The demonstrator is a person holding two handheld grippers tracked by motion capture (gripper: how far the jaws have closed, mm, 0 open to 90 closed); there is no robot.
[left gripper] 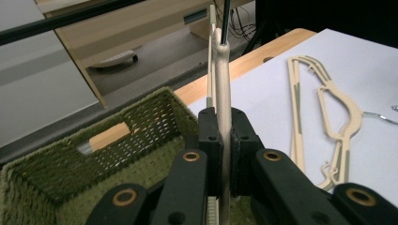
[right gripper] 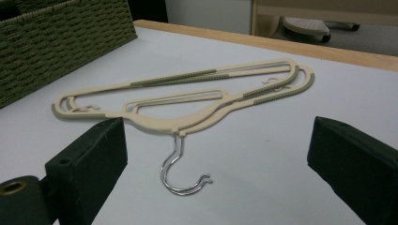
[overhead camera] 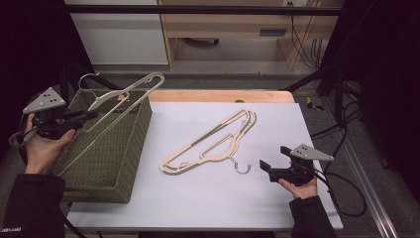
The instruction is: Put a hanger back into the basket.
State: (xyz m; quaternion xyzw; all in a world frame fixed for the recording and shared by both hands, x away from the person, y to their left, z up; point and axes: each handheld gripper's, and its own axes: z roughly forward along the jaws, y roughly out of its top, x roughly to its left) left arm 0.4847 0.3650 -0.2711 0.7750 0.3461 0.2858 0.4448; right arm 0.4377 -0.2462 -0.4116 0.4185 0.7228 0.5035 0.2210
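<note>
Hanger (overhead camera: 124,96), light, stiff plastic, sits pinched by its flat bar in left gripper (overhead camera: 86,117) jaws above basket (overhead camera: 131,163); right gripper (overhead camera: 271,163) jaws spread

the left hand (overhead camera: 43,144) sits at the 9 o'clock edge of the high view, forearm in a dark sleeve rising from 7 o'clock, palm up under its tongs (overhead camera: 89,115), which point toward 3 o'clock with the jaws pressed together on a thin cream bar. the right hand (overhead camera: 300,187) lies near 4 o'clock, sleeve coming up from the bottom edge, its tongs (overhead camera: 274,161) pointing toward 9 o'clock, jaws spread wide, nothing between them.
</note>
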